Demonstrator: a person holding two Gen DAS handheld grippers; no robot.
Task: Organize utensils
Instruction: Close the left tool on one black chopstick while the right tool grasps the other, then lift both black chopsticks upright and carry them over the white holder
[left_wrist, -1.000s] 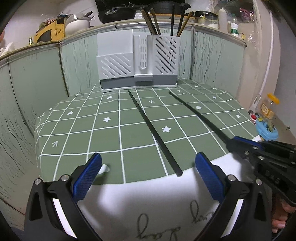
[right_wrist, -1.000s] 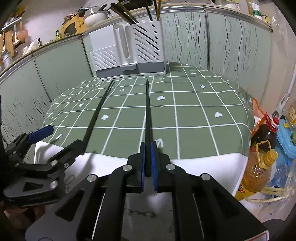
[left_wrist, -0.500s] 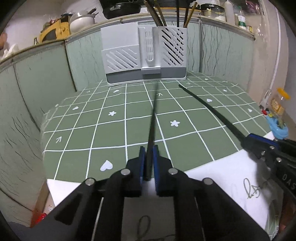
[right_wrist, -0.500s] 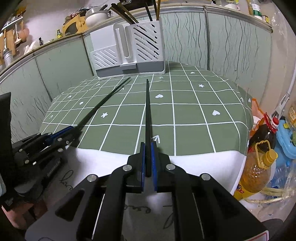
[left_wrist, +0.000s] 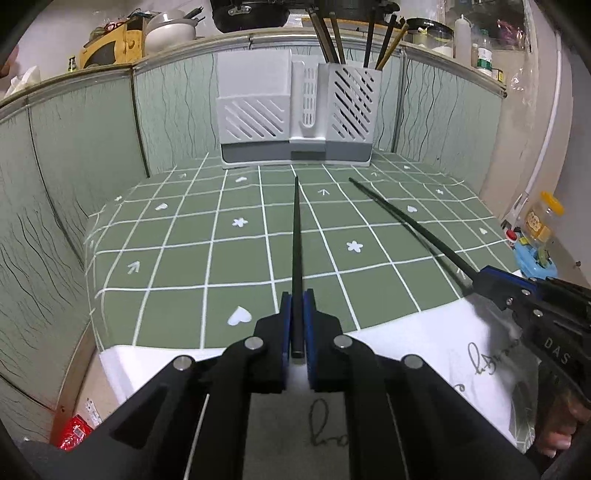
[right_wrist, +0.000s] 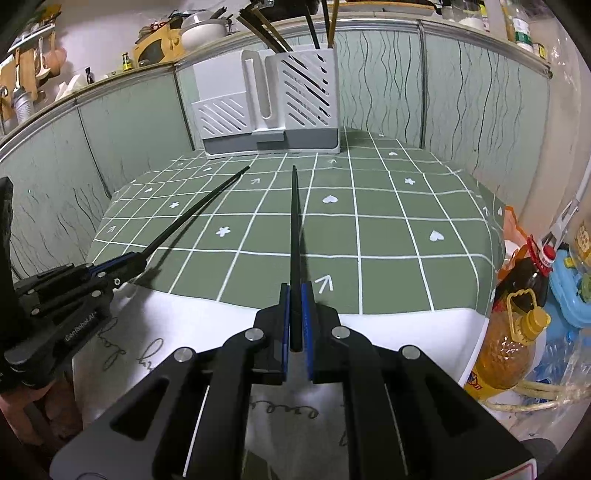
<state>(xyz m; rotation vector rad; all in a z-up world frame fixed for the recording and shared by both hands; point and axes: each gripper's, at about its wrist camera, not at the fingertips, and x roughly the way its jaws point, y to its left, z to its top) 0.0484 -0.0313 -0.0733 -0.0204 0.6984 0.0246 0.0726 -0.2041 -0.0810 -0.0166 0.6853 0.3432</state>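
A: Left hand-held gripper (left_wrist: 296, 325)?
B: Clamped on a black chopstick (left_wrist: 296, 251), tip out over the green checked desk (left_wrist: 184, 266).
A: Right hand-held gripper (right_wrist: 294, 317)?
B: Same, closed on the second chopstick (right_wrist: 294, 236), pointing toward the white utensil holder (right_wrist: 273, 107) at the desk's back. More chopsticks (right_wrist: 273, 35) stand in its right compartment.

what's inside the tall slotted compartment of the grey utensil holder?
Several chopsticks stand in the utensil holder's tall right compartment, tops poking above its rim. Dark shafts show through the slots; their lower ends and exact count are hidden.
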